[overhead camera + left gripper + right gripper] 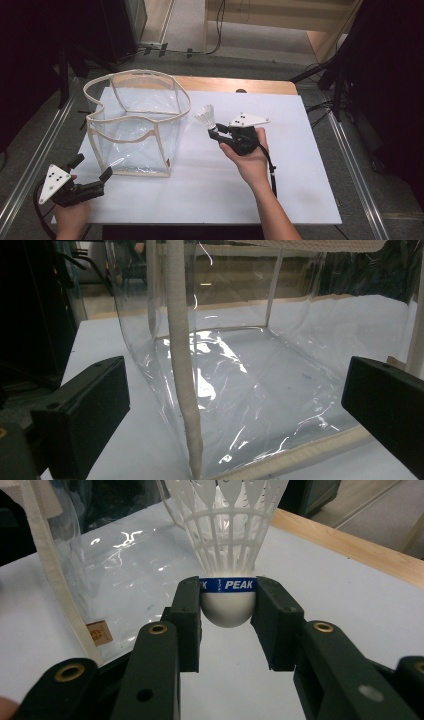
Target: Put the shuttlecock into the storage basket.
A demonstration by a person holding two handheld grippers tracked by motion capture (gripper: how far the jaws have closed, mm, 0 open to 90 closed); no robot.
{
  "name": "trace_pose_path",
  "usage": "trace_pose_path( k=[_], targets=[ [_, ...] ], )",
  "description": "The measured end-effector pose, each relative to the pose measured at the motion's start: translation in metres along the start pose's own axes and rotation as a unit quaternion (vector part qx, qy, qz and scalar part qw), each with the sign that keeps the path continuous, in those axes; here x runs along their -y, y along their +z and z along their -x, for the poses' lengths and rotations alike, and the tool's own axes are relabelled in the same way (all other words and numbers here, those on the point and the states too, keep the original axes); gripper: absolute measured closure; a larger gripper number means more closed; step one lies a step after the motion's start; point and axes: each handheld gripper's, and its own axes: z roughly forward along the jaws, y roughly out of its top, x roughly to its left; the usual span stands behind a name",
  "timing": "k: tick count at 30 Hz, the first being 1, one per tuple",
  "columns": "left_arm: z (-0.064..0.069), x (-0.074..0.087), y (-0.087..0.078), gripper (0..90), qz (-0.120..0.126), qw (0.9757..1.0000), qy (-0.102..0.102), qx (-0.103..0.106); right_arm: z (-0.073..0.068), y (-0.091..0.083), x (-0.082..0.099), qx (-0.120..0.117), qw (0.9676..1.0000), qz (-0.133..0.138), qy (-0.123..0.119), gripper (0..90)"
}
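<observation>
A white plastic shuttlecock [206, 116] with a blue band marked PEAK [229, 585] is held by its rounded cork base, skirt pointing away and up. My right gripper [215, 132] [227, 607] is shut on that base, just right of the clear bag's upper rim. The clear plastic bag [135, 125] with cream fabric edging stands open on the white table. My left gripper [92, 169] [235, 400] is open at the table's near left corner, its jaws spread wide in front of the bag's corner seam [182, 370], not touching it.
The white tabletop [210, 185] ends in a wooden strip [240, 84] at the far edge. Dark stands and cables [345, 85] flank the table on both sides. A small tan label [98, 633] sits on the bag's lower corner.
</observation>
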Motion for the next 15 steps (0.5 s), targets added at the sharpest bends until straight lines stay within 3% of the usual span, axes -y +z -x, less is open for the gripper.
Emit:
trace_pose_path(
  k=[15],
  targets=[
    [0.000, 0.000, 0.000, 0.0, 0.000, 1.0000, 0.000, 0.001, -0.006, -0.005, -0.019, 0.005, 0.9996, 0.026, -0.003, 62.8]
  ],
)
